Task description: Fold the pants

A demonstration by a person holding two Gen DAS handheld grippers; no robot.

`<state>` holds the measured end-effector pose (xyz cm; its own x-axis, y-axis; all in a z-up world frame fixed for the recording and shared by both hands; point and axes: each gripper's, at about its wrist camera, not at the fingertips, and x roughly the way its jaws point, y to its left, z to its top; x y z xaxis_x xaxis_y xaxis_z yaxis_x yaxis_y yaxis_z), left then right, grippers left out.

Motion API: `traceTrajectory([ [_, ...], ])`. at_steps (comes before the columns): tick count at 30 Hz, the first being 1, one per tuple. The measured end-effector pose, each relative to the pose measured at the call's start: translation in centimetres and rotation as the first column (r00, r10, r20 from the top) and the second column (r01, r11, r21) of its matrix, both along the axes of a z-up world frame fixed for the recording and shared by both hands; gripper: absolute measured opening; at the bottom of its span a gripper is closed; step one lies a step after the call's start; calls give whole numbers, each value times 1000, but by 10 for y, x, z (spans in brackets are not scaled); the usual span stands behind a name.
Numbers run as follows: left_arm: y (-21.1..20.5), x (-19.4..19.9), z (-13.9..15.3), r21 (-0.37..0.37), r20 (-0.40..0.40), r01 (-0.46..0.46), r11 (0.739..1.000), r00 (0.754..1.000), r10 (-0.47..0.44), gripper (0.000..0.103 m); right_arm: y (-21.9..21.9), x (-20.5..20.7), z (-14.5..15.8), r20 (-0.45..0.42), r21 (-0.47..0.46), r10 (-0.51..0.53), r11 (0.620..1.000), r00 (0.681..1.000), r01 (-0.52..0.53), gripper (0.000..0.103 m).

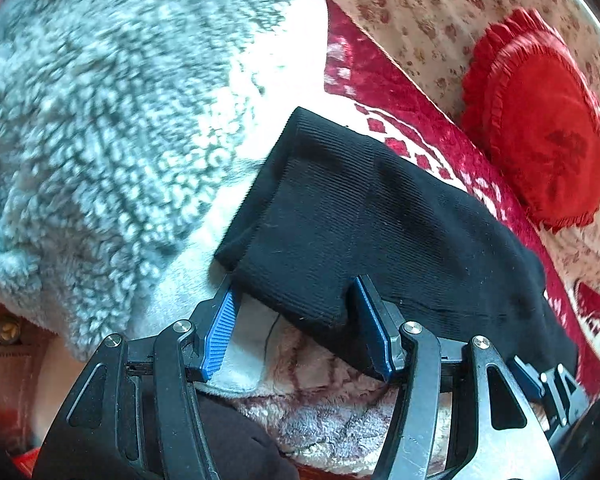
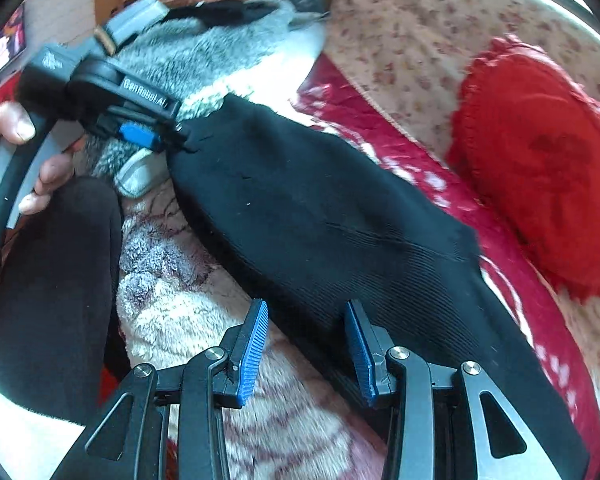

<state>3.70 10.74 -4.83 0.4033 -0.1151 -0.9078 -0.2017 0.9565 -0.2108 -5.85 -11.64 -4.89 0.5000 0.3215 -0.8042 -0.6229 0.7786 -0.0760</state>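
Note:
The black ribbed pants [image 1: 380,216] lie folded in a long band across the bed, also in the right wrist view [image 2: 320,220]. My left gripper [image 1: 295,282] stands open at one short end. The hem lies flat between its blue pads [image 1: 220,332], and the left fingertip is tucked under the cloth's corner. My right gripper [image 2: 306,304] is open over the band's near long edge, with one finger beside the cloth and the other on it. The right wrist view also shows the left gripper [image 2: 152,136] at the far end of the pants, held by a hand [image 2: 16,124].
A grey fleece throw [image 1: 100,120] lies left of the pants. A red-and-white blanket [image 1: 400,92] lies under them, and a red frilled cushion [image 2: 540,168] rests on the floral sheet [image 1: 440,8] to the right. A fuzzy pinkish blanket [image 2: 172,288] and a person's black-clad leg [image 2: 52,300] are nearest.

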Motion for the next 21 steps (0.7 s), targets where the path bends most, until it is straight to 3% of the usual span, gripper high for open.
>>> traceTrajectory([
  [3,-5,6,-2,17,-4,15,1000,1000,-14,56,3,12,-6,3,15,-12,1000,1000,12,20],
  [4,-5,7,-1,14,-5,15,1000,1000,-15,56,0,16,-3,-19,54,-25,998,999,26,8],
  [5,-4,8,1,9,-2,17,1000,1000,-17,56,-4,23,1,-67,121,-41,991,997,49,6],
  [6,0,10,2,7,2,18,1000,1000,-18,56,-7,27,8,-98,175,-57,982,994,74,5],
  [9,5,8,9,20,29,2,1000,1000,-3,56,-1,23,24,-86,209,-45,976,995,62,5],
  [14,5,0,12,34,28,4,999,1000,-5,56,13,10,-7,-109,101,-53,993,993,64,5],
  [18,-2,-16,34,57,84,12,998,996,-16,56,-4,-2,8,-106,139,-59,988,993,73,9],
  [21,-9,-24,50,49,133,22,999,991,-28,56,-38,-4,28,-101,205,-144,965,984,162,9],
])
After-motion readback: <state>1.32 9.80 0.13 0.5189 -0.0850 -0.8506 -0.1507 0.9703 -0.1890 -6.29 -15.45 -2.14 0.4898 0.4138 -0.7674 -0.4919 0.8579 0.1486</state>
